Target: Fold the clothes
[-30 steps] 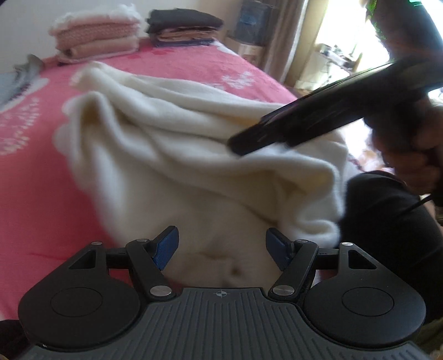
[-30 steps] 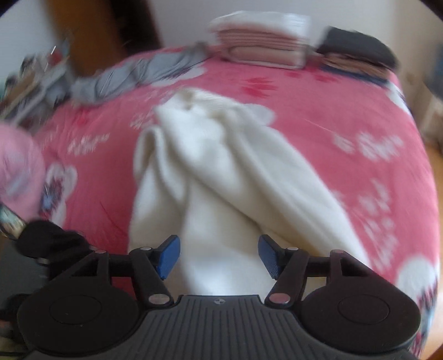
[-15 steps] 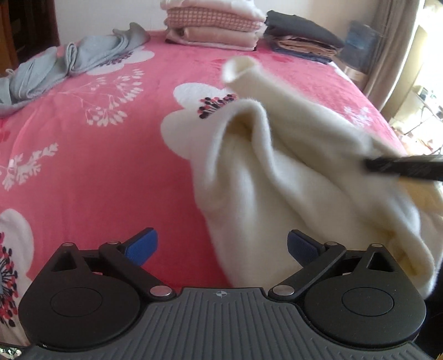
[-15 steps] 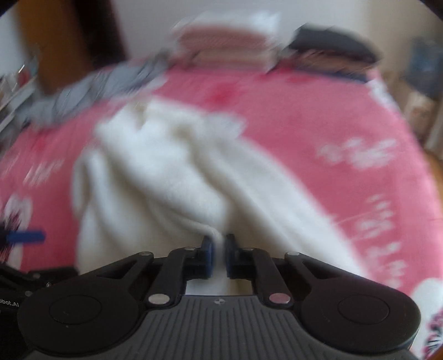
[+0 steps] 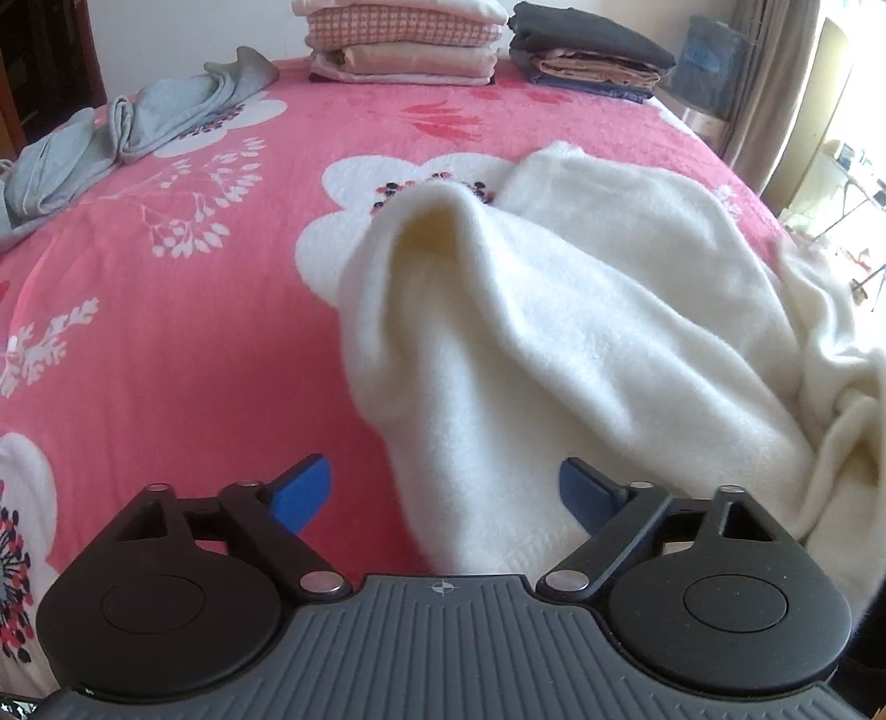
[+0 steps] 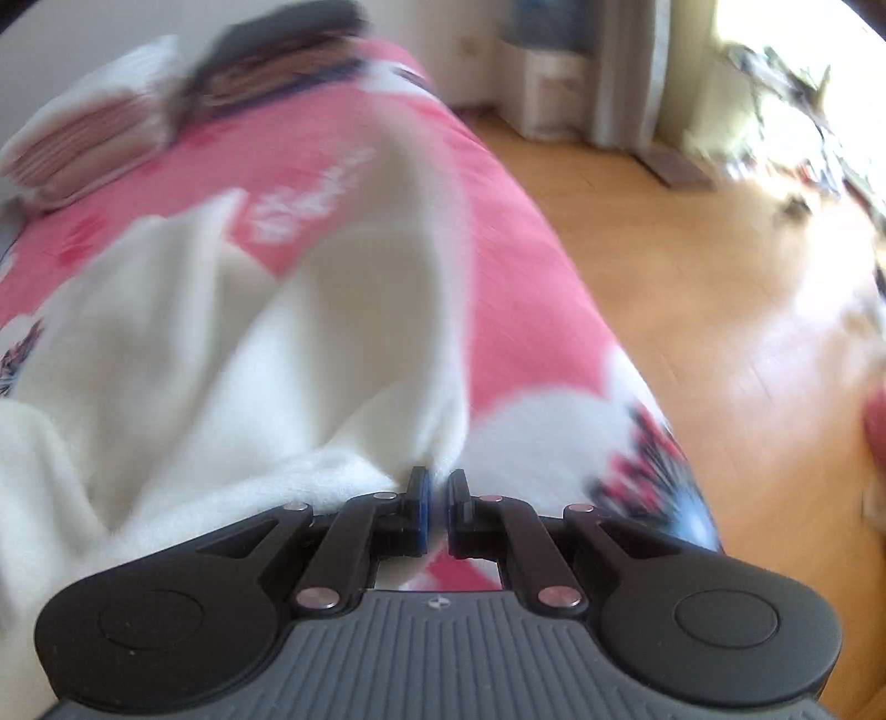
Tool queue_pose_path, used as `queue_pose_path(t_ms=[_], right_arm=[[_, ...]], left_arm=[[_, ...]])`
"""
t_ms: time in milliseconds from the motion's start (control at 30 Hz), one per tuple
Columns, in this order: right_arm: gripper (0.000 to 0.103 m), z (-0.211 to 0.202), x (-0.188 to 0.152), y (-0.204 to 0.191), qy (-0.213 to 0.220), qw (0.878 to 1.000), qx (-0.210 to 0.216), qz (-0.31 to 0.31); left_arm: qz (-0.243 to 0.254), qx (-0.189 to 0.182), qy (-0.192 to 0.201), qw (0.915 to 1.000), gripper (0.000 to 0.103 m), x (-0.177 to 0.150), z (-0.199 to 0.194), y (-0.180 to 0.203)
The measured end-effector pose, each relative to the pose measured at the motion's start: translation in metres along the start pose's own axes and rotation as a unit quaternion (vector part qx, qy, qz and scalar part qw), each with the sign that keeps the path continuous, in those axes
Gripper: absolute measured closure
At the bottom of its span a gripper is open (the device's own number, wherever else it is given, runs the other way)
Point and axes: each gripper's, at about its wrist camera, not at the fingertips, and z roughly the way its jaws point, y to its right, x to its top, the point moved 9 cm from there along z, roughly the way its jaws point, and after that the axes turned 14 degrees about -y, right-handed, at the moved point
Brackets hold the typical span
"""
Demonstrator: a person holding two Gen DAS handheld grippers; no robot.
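Spreading wide, my left gripper (image 5: 443,493) hovers released over the near end of the cream garment (image 5: 554,343), which lies crumpled on the pink floral bedspread (image 5: 166,310). Far off sit folded stacks (image 5: 404,39). To the right, my right gripper (image 6: 437,504) is clenched, grasping the garment's edge.

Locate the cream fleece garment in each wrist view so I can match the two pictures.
Left wrist: cream fleece garment fills centre-right, running between the open fingers.
Right wrist: it fills the left half, blurred, pinched at the fingertips.
Shared landmark: pink folded stack at the bed's far end.
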Motion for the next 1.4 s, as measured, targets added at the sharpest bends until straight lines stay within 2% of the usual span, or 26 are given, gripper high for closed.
queue_pose_path(t_ms=[67, 100, 233, 333, 400, 433, 500, 633, 700, 767, 833, 900, 1033, 1133, 1200, 1233, 1267, 1367, 1400], right_arm=[[0.097, -0.006, -0.003, 0.016, -0.012, 0.999, 0.023, 0.026], [0.095, -0.016, -0.003, 0.018, -0.004, 0.999, 0.041, 0.028], [0.09, -0.07, -0.008, 0.01, 0.057, 0.996, 0.07, 0.001], [0.082, -0.107, -0.011, -0.025, 0.095, 0.989, 0.104, -0.055], [0.065, -0.122, -0.022, -0.068, 0.096, 0.977, 0.138, -0.13], [0.057, -0.126, -0.033, -0.092, 0.091, 0.969, 0.15, -0.176], [0.055, -0.128, -0.067, -0.145, 0.076, 0.943, 0.166, -0.277], [0.053, -0.108, -0.145, -0.228, 0.031, 0.878, 0.158, -0.45], [0.052, -0.089, -0.176, -0.255, 0.001, 0.847, 0.15, -0.51], [0.049, -0.066, -0.193, -0.276, -0.019, 0.83, 0.129, -0.543], [0.048, -0.045, -0.197, -0.294, -0.03, 0.83, 0.11, -0.546], [0.048, -0.029, -0.198, -0.308, -0.043, 0.834, 0.114, -0.538], [0.042, -0.007, -0.197, -0.335, -0.024, 0.841, 0.105, -0.53], [0.041, 0.01, -0.199, -0.345, -0.019, 0.847, 0.088, -0.524], [0.056, 0.006, -0.197, -0.347, -0.012, 0.855, 0.088, -0.511], [0.079, 0.006, -0.191, -0.346, -0.014, 0.861, 0.092, -0.5], [0.091, 0.006, -0.18, -0.344, -0.022, 0.871, 0.102, -0.48], [0.094, 0.0, -0.139, -0.323, -0.052, 0.907, 0.185, -0.374], [0.094, -0.006, -0.123, -0.316, -0.057, 0.916, 0.219, -0.33]], left_arm=[[-0.002, 0.001, -0.001, 1.0, 0.029, 0.001, 0.001, -0.001], [-0.002, 0.002, -0.002, 1.0, 0.032, 0.001, 0.001, -0.002], [-0.009, 0.006, -0.003, 0.9999, 0.039, 0.002, 0.002, -0.005], [-0.014, 0.004, -0.005, 0.9999, 0.045, 0.002, 0.002, -0.008], [-0.016, 0.003, -0.006, 0.9998, 0.045, 0.003, 0.001, -0.009], [-0.019, 0.003, -0.006, 0.9998, 0.045, 0.003, 0.0, -0.01], [-0.026, 0.001, -0.002, 0.9997, 0.045, 0.003, -0.004, -0.013], [-0.046, -0.006, 0.005, 0.9989, 0.043, 0.002, -0.017, -0.024], [-0.06, -0.007, 0.005, 0.9981, 0.038, -0.001, -0.023, -0.031], [-0.072, -0.006, 0.01, 0.9974, 0.035, -0.003, -0.03, -0.039], [-0.082, -0.005, 0.016, 0.9965, 0.031, -0.005, -0.037, -0.046], [-0.093, -0.003, 0.022, 0.9955, 0.03, -0.006, -0.044, -0.054], [-0.113, 0.0, 0.035, 0.993, 0.025, -0.01, -0.058, -0.069], [-0.126, 0.002, 0.044, 0.9911, 0.024, -0.012, -0.067, -0.079], [-0.124, 0.005, 0.049, 0.9911, 0.023, -0.012, -0.071, -0.082], [-0.124, 0.004, 0.049, 0.9911, 0.023, -0.012, -0.071, -0.083], [-0.123, 0.001, 0.05, 0.9912, 0.023, -0.012, -0.073, -0.083], [-0.11, -0.026, 0.056, 0.992, 0.022, -0.013, -0.076, -0.076], [-0.104, -0.037, 0.058, 0.9921, 0.021, -0.014, -0.077, -0.072]])
